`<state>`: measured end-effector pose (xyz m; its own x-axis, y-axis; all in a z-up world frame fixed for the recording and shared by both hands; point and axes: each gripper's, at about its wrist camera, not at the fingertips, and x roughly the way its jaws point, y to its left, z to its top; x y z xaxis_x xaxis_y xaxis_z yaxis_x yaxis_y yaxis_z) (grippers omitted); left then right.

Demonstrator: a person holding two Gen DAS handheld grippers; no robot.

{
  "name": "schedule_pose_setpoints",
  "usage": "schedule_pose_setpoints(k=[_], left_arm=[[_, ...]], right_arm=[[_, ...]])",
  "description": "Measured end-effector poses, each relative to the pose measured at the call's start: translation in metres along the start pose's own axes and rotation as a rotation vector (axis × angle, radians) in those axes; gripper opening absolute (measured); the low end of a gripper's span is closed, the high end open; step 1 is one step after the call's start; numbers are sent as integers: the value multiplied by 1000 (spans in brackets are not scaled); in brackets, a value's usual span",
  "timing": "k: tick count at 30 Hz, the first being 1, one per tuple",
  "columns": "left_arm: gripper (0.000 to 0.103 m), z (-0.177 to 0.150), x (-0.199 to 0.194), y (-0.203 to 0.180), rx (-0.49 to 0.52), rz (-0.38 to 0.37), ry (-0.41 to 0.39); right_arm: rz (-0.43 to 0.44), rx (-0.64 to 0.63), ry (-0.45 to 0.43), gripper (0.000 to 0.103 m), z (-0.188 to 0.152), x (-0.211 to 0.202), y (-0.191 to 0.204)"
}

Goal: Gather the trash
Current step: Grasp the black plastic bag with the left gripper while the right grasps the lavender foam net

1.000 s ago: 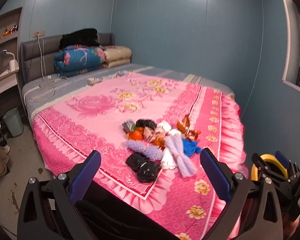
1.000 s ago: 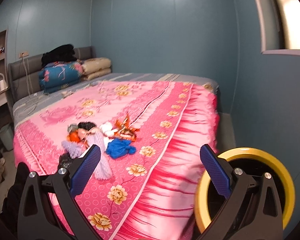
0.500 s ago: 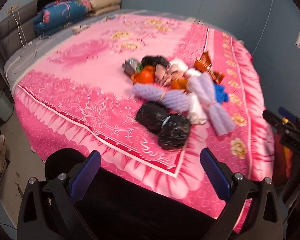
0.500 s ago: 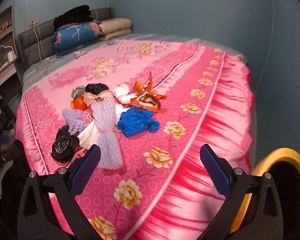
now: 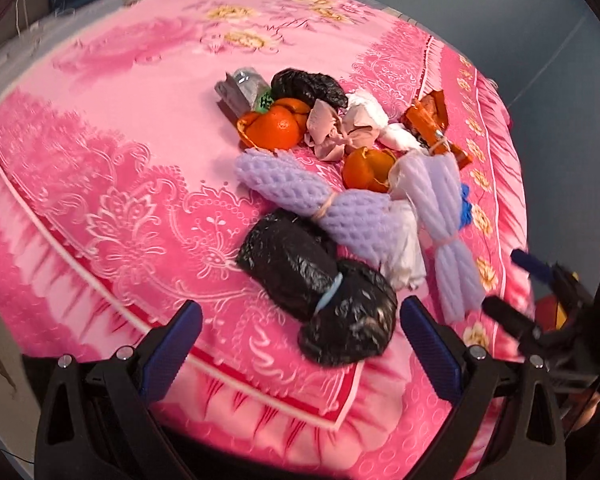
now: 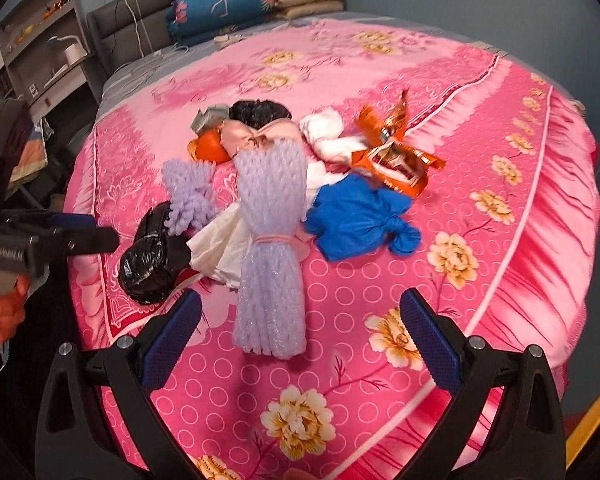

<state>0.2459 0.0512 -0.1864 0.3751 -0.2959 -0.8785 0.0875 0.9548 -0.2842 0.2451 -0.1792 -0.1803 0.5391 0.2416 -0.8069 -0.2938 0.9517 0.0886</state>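
Note:
A pile of trash lies on the pink bedspread [image 5: 112, 128]. A tied black bag [image 5: 320, 292] lies nearest my left gripper [image 5: 300, 344], which is open and empty with the bag just ahead between its fingers. A lilac foam net bundle [image 6: 270, 240] lies just ahead of my right gripper [image 6: 298, 340], which is open and empty. The pile also holds a blue bag [image 6: 356, 216], an orange wrapper [image 6: 392, 156], orange peel [image 5: 276, 128], white bags [image 5: 366, 114] and a second lilac net [image 5: 300, 196].
Folded quilts and pillows [image 6: 252, 0] lie at the bed's head. A shelf unit [image 6: 36, 48] stands left of the bed. A yellow bin rim [image 6: 596, 424] shows at the lower right. The bed edge drops off near both grippers.
Both grippers have moved down and in towards the trash pile, which now fills the views. The left one is close over the black bag, the right one near the lilac net.

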Motion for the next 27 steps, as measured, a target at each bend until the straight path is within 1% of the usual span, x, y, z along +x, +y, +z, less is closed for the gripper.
schedule_pose_setpoints(k=[3,5,6,9,11,12,13,14,16,21,23,24,27], left_arm=[[89,3,16,4,-33,-16,20],[83,5,24,8,-60,-38,38],[82,5,28,9,-76,-52,43],[76,5,35,9,-85,-68,41],[69,4,37,8,-94,-96,38],[67,5,39,8,-101,-110,41],[65,5,40,8,-109,-123,45],[62,5,41,8,-110,-130,49],[59,4,44,6,-107,-146,52],[58,2,47,1,-97,-160,48],[56,0,47,3,-104,-169,51],[55,0,47,3,-107,-170,52],[55,2,49,0,-109,-160,47]], right_arm=[[9,-10,18,96,1,9,2],[6,-12,29,96,2,16,3],[7,-11,35,96,3,20,4],[10,-5,41,95,4,24,2],[8,-7,47,95,6,30,2],[10,-7,50,93,7,33,3],[17,-8,55,85,9,36,3],[19,-12,60,81,9,39,4],[11,-23,72,76,10,45,5],[8,-14,113,68,8,62,5],[10,5,108,62,8,62,4],[9,10,107,57,8,61,4],[4,29,113,45,7,60,2]])
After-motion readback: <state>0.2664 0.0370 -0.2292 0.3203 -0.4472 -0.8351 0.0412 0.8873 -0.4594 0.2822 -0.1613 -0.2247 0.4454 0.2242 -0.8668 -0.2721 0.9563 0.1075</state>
